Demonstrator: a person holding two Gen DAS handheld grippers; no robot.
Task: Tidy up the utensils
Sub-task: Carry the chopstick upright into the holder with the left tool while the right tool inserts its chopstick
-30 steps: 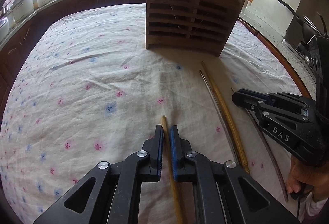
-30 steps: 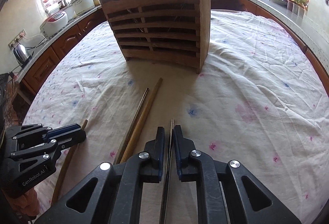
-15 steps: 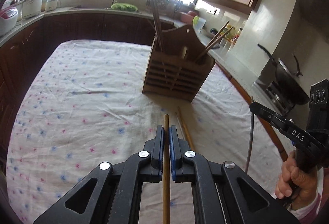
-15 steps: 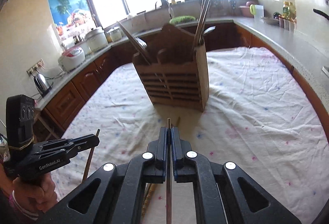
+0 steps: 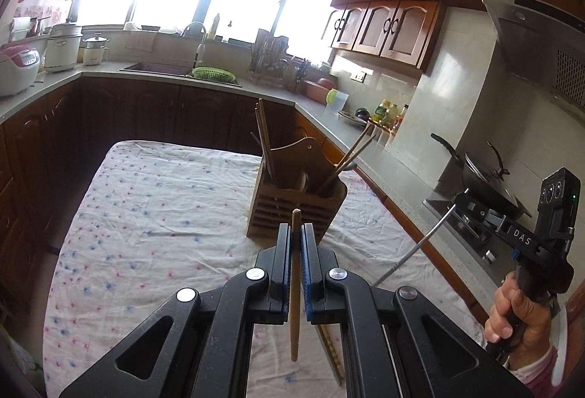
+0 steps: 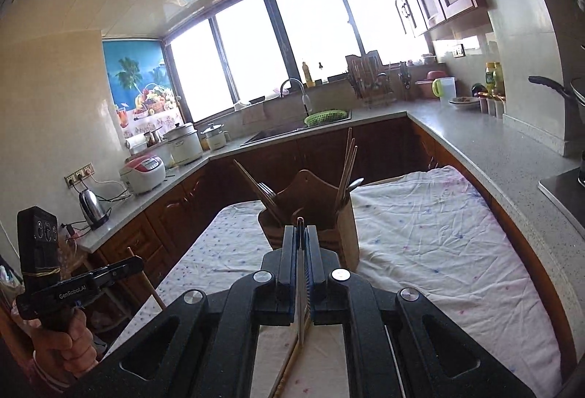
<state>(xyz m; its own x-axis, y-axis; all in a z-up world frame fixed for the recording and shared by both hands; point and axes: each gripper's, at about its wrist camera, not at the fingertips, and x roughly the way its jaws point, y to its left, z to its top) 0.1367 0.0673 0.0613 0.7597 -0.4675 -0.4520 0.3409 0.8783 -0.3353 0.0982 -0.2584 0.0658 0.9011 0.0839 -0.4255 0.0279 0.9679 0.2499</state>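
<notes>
My left gripper (image 5: 296, 233) is shut on a wooden chopstick (image 5: 294, 288) and holds it in the air, well above the table. My right gripper (image 6: 300, 233) is shut on a thin metal chopstick (image 6: 302, 310); it also shows in the left wrist view (image 5: 413, 248), hanging from the right gripper (image 5: 461, 201). The wooden utensil holder (image 5: 292, 200) stands on the flowered tablecloth (image 5: 153, 215) ahead of both grippers, with chopsticks, a fork and spoons in it. It shows in the right wrist view (image 6: 340, 233) too. Two chopsticks (image 5: 331, 350) still lie on the cloth below.
Kitchen counters run around the table, with a rice cooker (image 6: 143, 174), a kettle (image 6: 92, 208), a sink with a green basket (image 6: 324, 117) and a wok on the stove (image 5: 486, 178). The left gripper (image 6: 120, 268) shows at the left in the right wrist view.
Both grippers have risen from the tablecloth, each lifting its chopstick clear of the table. The views now look out over the utensil holder from higher up.
</notes>
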